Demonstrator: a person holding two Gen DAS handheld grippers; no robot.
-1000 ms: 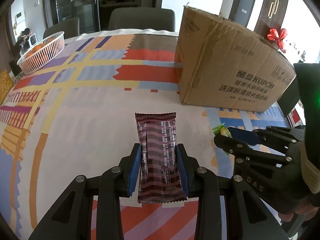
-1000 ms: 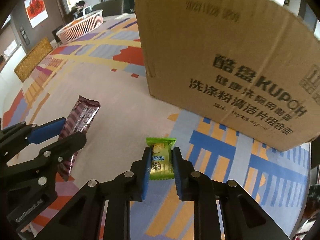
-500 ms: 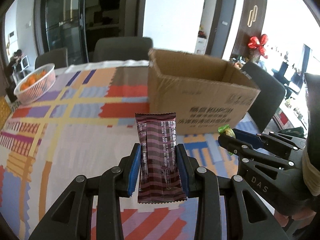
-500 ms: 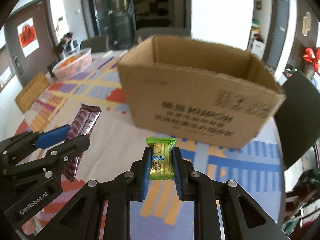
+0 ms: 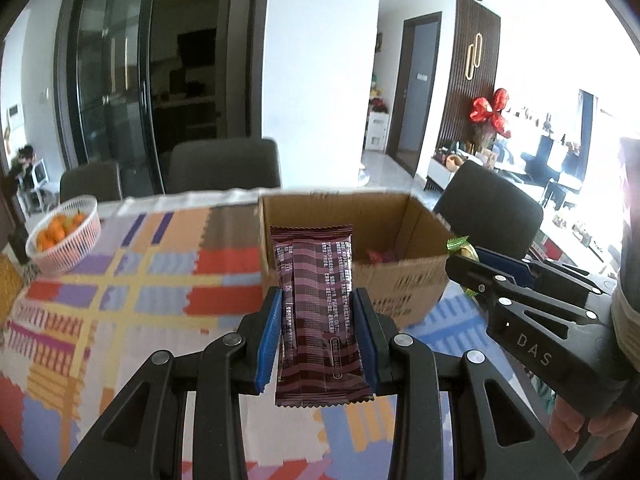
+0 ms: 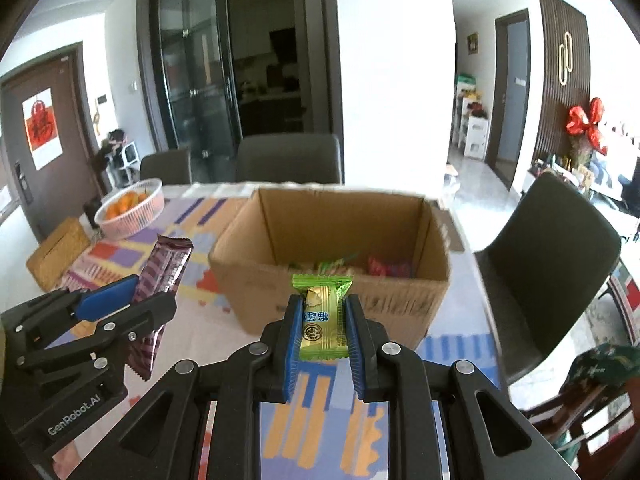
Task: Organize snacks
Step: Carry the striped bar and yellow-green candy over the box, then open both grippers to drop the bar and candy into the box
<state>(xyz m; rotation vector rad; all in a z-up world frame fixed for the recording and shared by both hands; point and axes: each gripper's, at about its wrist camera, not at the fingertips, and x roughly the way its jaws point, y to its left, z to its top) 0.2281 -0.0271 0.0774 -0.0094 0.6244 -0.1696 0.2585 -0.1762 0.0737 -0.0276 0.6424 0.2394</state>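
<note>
Looking along the left gripper (image 5: 318, 330), its blue pads press both long edges of the maroon snack bar (image 5: 318, 312), which stands up lengthwise so it can probably drop end-first into the open cardboard box (image 5: 404, 284) just ahead. The box's near wall sits below the bar's top edge, and something red lies inside, though blur makes it hard to name. The right gripper (image 5: 466, 258) enters from the right, near the box's corner, with a green wrapper tip showing. A basket of oranges (image 5: 64, 240) stands well apart on the patterned tablecloth (image 5: 132, 280). From the right wrist, the right gripper (image 6: 322, 320) is nearly closed, clamped on the sides of the small green candy packet (image 6: 322, 318), held upright before the box (image 6: 332, 300). Other wrappers already lie within. The left gripper (image 6: 128, 308), with the bar (image 6: 164, 276), hangs beside it, apart, leaving both a free path over the near rim.
</note>
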